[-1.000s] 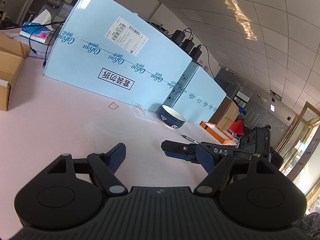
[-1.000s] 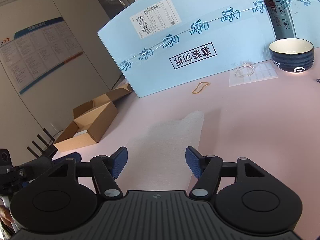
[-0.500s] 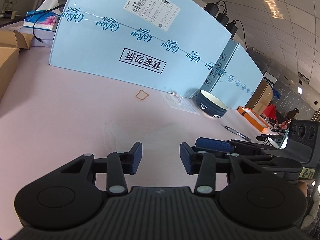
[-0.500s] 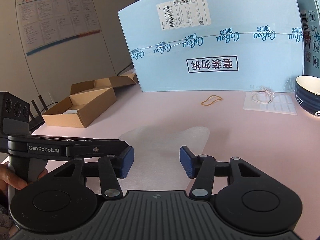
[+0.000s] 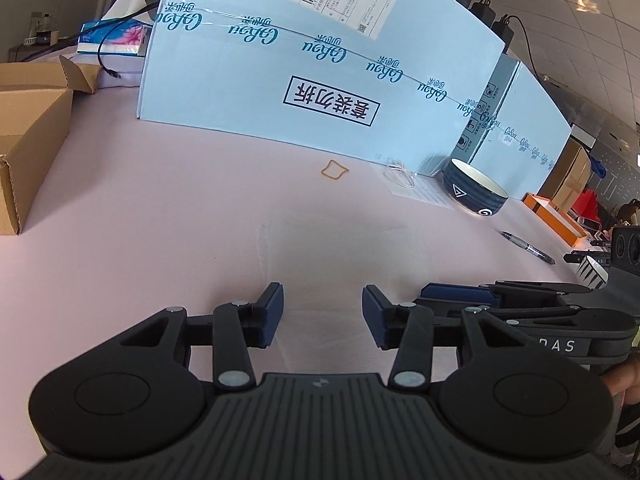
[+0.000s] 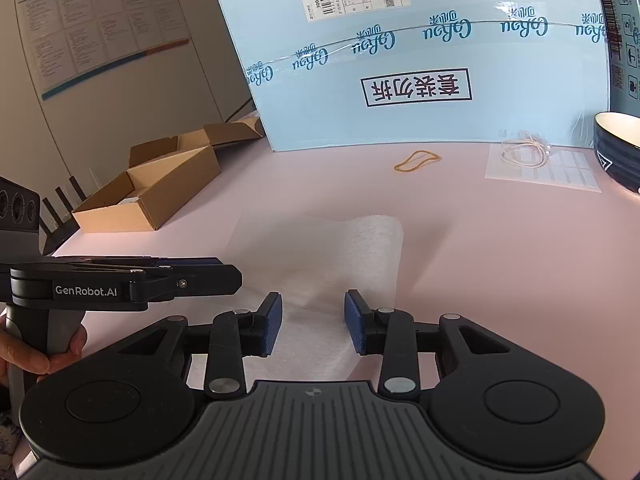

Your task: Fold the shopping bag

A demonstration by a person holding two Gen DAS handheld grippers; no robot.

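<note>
Still, I see the shopping bag (image 6: 320,256) flat mid-frame, unfolded; left gripper (image 5: 322,316) and right gripper (image 6: 313,320) opening, holding nothing.

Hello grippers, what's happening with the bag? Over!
Left gripper, right gripper: jaws opening, nothing pinched. Shopping bag flat on table, under both. Nothing blocking.

Thin translucent white plastic shopping bag (image 6: 340,248), faintly textured, matt. Pale pink table surface (image 6: 500,280), smooth, matt. Large light-blue cardboard carton (image 6: 420,60), glossy tape seam. Dark blue glazed ceramic bowl (image 5: 474,192), glossy. Open brown corrugated cardboard box (image 6: 152,188), matt.
</note>
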